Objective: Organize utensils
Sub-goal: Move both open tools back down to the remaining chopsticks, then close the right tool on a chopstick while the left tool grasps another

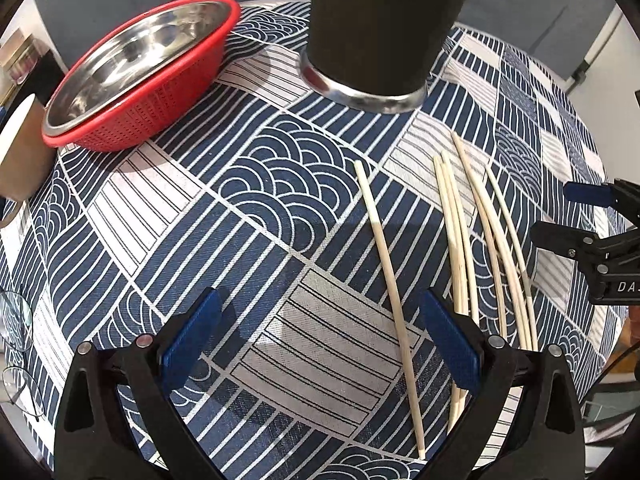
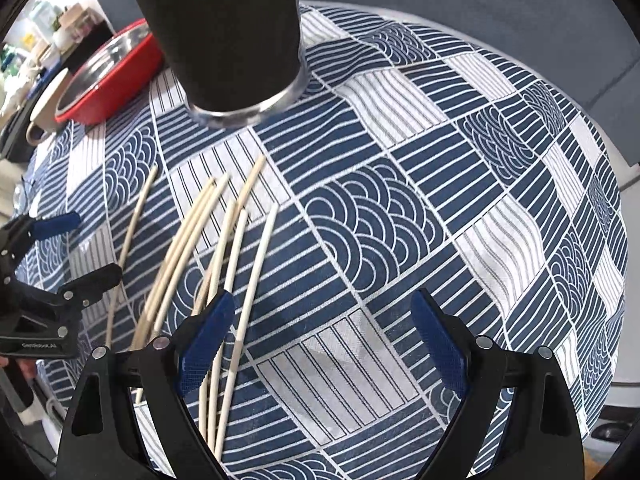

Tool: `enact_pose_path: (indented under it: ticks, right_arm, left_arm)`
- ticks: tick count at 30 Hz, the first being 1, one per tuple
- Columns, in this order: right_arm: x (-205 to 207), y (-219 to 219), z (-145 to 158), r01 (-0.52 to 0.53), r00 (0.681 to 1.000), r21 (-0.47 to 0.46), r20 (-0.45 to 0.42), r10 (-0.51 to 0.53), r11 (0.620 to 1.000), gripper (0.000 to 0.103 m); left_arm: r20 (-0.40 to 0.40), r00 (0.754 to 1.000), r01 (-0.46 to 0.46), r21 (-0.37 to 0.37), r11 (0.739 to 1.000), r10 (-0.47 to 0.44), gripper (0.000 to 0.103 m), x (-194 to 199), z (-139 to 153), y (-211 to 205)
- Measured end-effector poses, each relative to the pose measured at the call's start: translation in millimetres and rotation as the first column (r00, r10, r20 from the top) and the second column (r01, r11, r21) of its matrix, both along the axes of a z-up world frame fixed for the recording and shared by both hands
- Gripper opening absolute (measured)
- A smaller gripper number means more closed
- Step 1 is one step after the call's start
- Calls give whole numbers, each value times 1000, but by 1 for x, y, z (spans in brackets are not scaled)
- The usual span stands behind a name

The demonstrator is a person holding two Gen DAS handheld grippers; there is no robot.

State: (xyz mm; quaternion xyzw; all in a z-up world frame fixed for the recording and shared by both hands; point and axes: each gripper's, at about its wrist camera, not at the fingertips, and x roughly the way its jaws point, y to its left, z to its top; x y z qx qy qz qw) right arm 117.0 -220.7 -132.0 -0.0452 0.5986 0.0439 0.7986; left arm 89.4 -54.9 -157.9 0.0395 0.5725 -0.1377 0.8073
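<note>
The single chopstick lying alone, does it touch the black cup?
Apart. The left wrist view shows patterned cloth between the single chopstick tip and the black cup.

Patterned tablecloth (image 1: 256, 184), chopsticks (image 1: 390, 256), tumbler (image 1: 380, 28), red basket (image 1: 160, 108)

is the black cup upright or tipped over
Upright: the black cup stands on its steel base ring on the tablecloth; its mouth is out of frame.

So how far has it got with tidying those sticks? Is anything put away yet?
Nothing looks put away yet. All the chopsticks lie loose on the patterned tablecloth, one single chopstick apart from the rest. Neither the left gripper nor the right gripper holds anything; both are open above the cloth. The tall black cup stands nearby. Every stick remains to be gathered.
</note>
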Motion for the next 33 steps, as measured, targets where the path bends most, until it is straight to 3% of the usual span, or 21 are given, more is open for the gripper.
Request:
enact_pose_path:
  ticks: [13, 24, 33]
  right_arm:
    - [5, 0, -24, 46, 998, -2, -36, -46, 999, 85]
    - [-8, -3, -28, 78, 996, -1, -32, -78, 997, 86]
    - [-29, -19, -26, 69, 998, 1, -4, -69, 998, 66]
  left_arm:
    - [-6, 1000, -10, 93, 996, 11, 97, 12, -8, -25]
    - [-32, 997, -67, 108, 992, 71, 99, 17, -13, -30]
    - [-80, 995, -53, 116, 992, 63, 98, 8, -14, -14]
